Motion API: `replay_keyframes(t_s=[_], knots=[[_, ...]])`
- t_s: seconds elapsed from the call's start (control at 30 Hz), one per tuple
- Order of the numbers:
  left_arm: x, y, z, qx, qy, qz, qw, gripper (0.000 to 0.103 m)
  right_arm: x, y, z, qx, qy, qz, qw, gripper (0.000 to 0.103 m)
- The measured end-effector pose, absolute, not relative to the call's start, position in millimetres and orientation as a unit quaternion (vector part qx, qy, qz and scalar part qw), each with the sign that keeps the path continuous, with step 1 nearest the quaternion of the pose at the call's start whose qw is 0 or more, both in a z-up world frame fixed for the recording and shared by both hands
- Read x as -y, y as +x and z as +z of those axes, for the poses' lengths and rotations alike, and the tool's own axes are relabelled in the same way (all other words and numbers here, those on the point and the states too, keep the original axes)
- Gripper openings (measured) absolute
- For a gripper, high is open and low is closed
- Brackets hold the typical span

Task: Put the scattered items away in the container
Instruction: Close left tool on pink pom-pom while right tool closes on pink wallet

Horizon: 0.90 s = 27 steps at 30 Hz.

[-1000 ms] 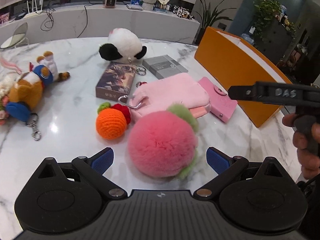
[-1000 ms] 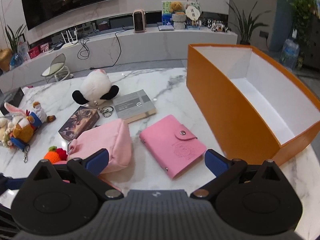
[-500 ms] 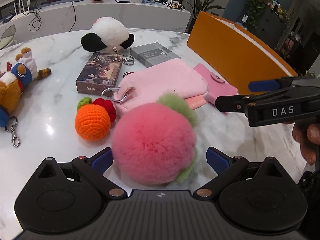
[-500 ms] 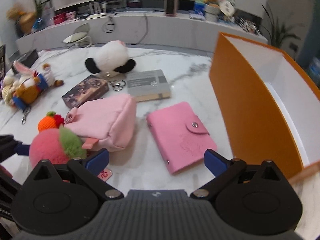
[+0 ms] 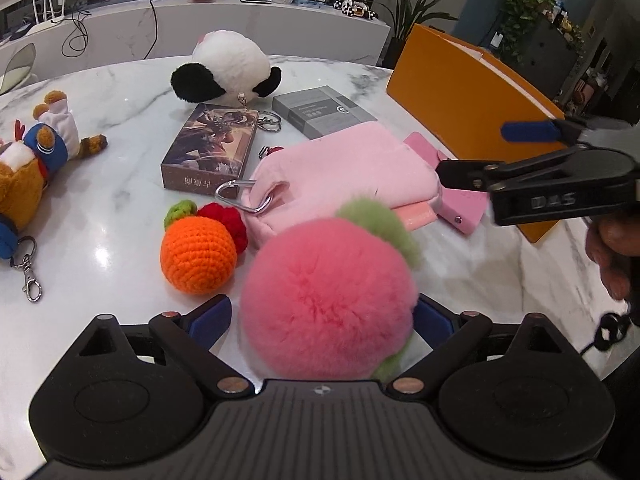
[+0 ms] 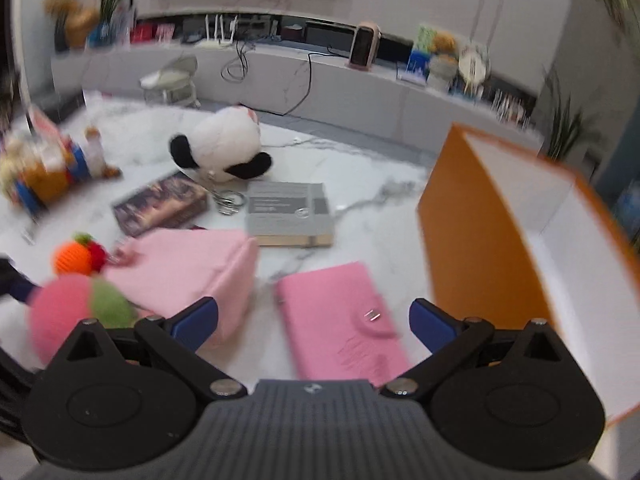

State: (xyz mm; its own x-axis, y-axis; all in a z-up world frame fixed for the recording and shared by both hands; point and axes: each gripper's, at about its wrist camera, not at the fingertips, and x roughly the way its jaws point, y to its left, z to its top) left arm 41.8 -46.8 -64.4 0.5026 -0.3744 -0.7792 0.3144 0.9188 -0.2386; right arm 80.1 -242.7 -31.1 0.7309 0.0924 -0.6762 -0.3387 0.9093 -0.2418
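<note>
- Between the left gripper's (image 5: pixel 322 316) blue fingers (image 5: pixel 208 318) in the left wrist view sits the pink pompom (image 5: pixel 328 296); it now fills the gap and hides much of the right-hand pad, where a second ago it lay clear ahead of fingers spread wider. I cannot tell whether the pads press the fur.
- It is round and fluffy, coral pink with a green tuft on its far side, resting on the white marble table (image 5: pixel 120 208).
- Just left of it lies a crocheted orange (image 5: pixel 198 254); beyond it a pink plush pouch (image 5: pixel 340 176).
- Right of the fingers the right gripper (image 5: pixel 540 168) has come further into view, held by a hand (image 5: pixel 612 252) before the orange box (image 5: pixel 472 108).
- Ahead of the right gripper's released, empty fingers (image 6: pixel 196 322) in the blurred right wrist view lies a pink wallet (image 6: pixel 344 320), nearer than before, with the box at right and the pompom at far left.
</note>
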Motion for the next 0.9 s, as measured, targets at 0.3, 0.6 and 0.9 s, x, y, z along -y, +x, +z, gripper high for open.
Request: replay_keyframes(t_s=[0.3,0.6,0.9], knots=[[34,48,-65,-0.458,-0.074,-0.204,0.862,0.089,246,114,-46,-0.399,-0.189,0.143,0.886,0.097],[38,49,-65,-0.453,-0.051,-0.201,0.867,0.081,254,126,-62,-0.443,-0.167,0.144,0.869,0.094],[34,53,-65,-0.443,-0.032,-0.189,0.876,0.075,253,130,-75,-0.455,-0.167,0.138,0.863,0.098]])
